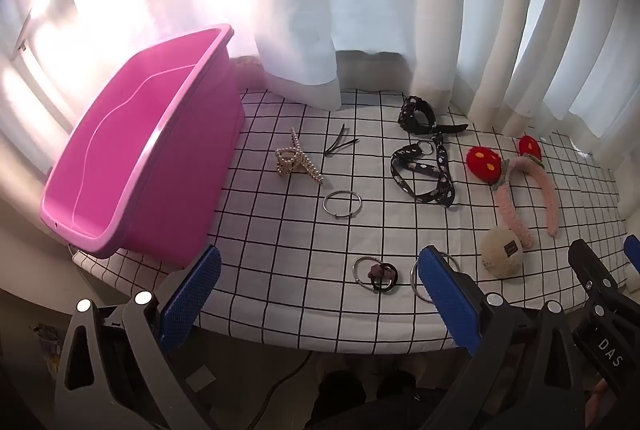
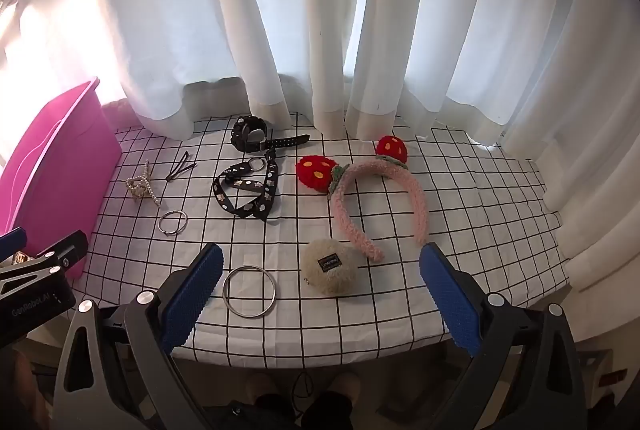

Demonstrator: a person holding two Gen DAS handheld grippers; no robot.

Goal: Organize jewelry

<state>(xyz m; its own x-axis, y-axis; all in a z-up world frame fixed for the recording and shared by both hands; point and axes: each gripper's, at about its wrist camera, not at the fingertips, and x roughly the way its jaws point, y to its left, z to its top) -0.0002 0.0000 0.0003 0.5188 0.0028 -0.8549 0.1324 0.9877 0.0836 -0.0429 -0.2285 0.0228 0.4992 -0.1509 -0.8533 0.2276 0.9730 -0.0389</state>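
Note:
A pink bin (image 1: 132, 166) stands at the table's left, also in the right wrist view (image 2: 52, 166). On the checked cloth lie a pearl claw clip (image 1: 294, 160), a black hairpin (image 1: 340, 146), a black watch (image 1: 420, 114), a patterned black strap (image 1: 428, 170), a strawberry headband (image 1: 516, 182), a cream fuzzy pouch (image 1: 502, 256), a silver hoop (image 1: 342, 204), a ring with a hair tie (image 1: 376, 274) and a large bangle (image 2: 249, 291). My left gripper (image 1: 320, 294) is open and empty at the front edge. My right gripper (image 2: 322, 294) is open and empty, the pouch (image 2: 332, 266) between its fingers' line.
White curtains (image 2: 320, 30) hang behind the table and touch its back edge. The table's front edge (image 1: 320, 344) is just ahead of both grippers. The right gripper's body (image 1: 600, 294) shows at the right of the left view.

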